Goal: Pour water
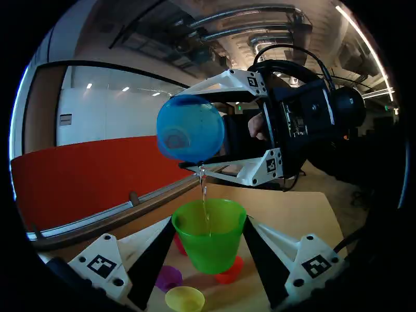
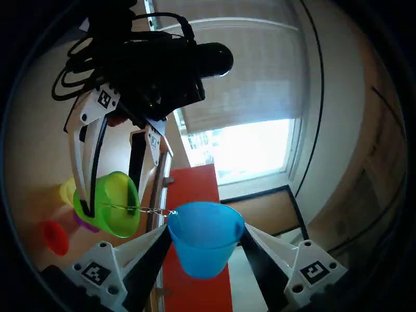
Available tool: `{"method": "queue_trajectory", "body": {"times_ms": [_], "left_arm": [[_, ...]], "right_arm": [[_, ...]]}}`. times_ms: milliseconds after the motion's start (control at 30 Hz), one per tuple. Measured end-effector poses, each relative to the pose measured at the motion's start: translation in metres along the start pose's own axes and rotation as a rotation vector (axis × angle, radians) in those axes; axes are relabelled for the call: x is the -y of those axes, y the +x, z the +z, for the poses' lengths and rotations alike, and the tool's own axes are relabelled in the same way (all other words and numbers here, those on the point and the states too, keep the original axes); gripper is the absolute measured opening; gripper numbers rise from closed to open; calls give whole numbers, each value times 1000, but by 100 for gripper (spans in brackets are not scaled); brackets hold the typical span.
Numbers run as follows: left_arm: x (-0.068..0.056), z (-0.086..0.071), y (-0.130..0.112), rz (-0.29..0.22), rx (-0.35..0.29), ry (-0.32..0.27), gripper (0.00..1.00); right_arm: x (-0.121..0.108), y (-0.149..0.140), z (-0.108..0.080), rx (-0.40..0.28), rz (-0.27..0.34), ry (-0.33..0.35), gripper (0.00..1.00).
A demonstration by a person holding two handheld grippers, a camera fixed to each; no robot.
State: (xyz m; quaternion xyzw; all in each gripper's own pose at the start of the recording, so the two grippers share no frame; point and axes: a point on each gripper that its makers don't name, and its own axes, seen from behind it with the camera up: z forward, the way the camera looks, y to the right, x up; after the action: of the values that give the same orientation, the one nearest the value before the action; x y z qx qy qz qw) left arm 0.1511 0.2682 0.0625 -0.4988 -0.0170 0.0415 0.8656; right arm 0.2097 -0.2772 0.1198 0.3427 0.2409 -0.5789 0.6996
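In the left gripper view, my left gripper (image 1: 208, 244) is shut on a green cup (image 1: 209, 236), held upright above the wooden table (image 1: 291, 208). Above it my right gripper (image 1: 195, 130) holds a blue cup (image 1: 190, 129) tipped on its side, and a thin stream of water (image 1: 204, 195) falls from its rim into the green cup. In the right gripper view, my right gripper (image 2: 205, 244) is shut on the blue cup (image 2: 204, 239); the water stream (image 2: 148, 210) runs from its lip to the green cup (image 2: 110, 204), which sits between the left gripper's fingers (image 2: 86, 156).
Small cups lie on the table below: yellow (image 1: 184, 299), purple (image 1: 167, 277) and red (image 1: 231, 270). A red partition (image 1: 88, 177) with a rail runs along the table's far side. A hand (image 1: 256, 126) holds the right gripper. A bright window (image 2: 244, 151) is behind.
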Motion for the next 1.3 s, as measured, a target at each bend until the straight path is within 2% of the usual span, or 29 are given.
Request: {"method": "queue_trajectory", "body": {"times_ms": [1300], "left_arm": [[3,2,3,-6,-12,9,88]], "right_arm": [[-5,0,2,8,-83,-1,91]]}}
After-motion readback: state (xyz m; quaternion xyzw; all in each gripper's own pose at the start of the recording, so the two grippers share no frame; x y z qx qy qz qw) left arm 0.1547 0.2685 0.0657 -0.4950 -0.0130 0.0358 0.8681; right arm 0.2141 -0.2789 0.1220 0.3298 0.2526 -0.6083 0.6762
